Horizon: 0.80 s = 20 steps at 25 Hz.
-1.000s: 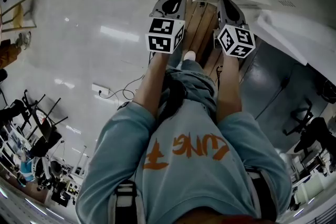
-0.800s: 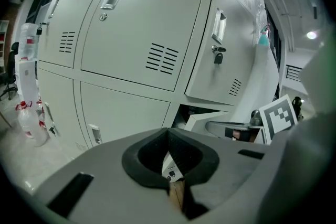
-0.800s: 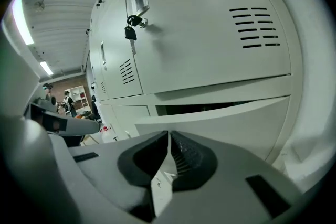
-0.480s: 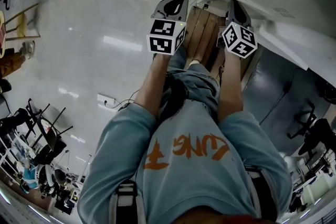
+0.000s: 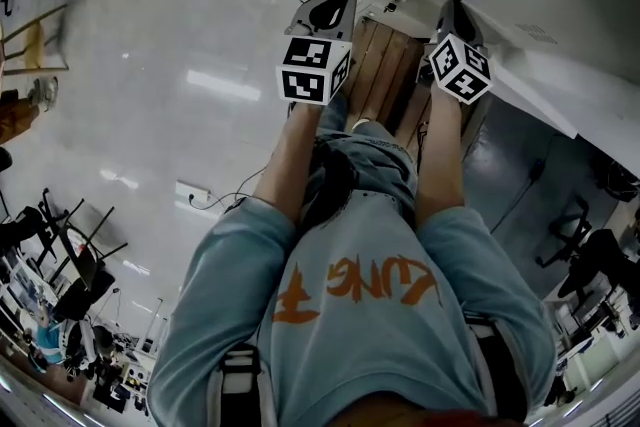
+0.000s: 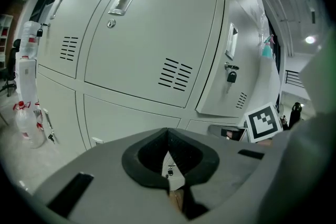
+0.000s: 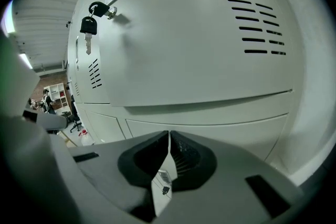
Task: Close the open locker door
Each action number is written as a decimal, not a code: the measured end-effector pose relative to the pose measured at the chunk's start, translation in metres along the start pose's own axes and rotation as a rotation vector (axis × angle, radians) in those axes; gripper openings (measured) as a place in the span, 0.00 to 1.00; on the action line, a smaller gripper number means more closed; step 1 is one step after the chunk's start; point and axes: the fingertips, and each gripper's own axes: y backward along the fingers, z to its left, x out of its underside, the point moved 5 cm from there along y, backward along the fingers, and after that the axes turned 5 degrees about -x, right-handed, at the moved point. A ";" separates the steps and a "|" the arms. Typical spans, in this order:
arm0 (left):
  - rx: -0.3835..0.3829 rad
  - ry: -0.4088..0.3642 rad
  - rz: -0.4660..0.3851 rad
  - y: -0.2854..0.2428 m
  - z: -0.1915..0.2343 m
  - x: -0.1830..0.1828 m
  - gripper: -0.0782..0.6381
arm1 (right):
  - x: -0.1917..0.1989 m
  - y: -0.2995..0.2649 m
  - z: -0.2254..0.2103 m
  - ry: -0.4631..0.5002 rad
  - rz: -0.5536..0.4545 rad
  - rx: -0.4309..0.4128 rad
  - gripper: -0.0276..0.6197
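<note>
In the head view the person is holding two grippers out ahead, each carrying one marker cube. The left gripper point(image 5: 325, 10) is hanging over the pale floor point(image 5: 150, 85). One strip of wooden boards point(image 5: 385, 65) is showing between the pair. The right gripper point(image 5: 455, 15) is pointing toward the white lockers point(image 5: 600, 15). Both hands are lying hidden behind the cubes.

In the left gripper view the tongs of the left gripper point(image 6: 168, 131) are resting fully together, with nothing between them. At the far left, clear plastic bottles point(image 6: 26, 86) with red markings are standing stacked, and their number is hard to make out. Three upper doors are showing, each with one handle and one set of vent slots. The rightmost of these is the open locker door point(image 6: 231, 55), standing swung out from the row with one dark key point(image 6: 231, 76) hanging below its handle. The right gripper's marker cube point(image 6: 262, 122) is peeking in beneath it. The gripper body is cutting off the lower lockers.

In the right gripper view the open locker door point(image 7: 199, 44) is filling nearly the whole picture, close ahead of the right gripper point(image 7: 168, 136). Its tongs are pressed together and gripping nothing. One black-headed key is dangling from the lock at the upper left. Whether the tips are touching the door cannot be told.
</note>
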 end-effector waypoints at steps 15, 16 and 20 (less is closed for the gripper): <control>-0.011 -0.003 -0.123 0.014 -0.021 -0.043 0.13 | -0.022 0.039 0.015 0.127 -0.011 -0.178 0.10; -0.012 -0.009 -0.132 0.017 -0.026 -0.046 0.13 | -0.029 0.046 0.014 0.132 -0.033 -0.193 0.10; -0.019 -0.032 -0.188 0.028 -0.044 -0.067 0.13 | -0.068 0.073 0.022 0.177 -0.127 -0.253 0.10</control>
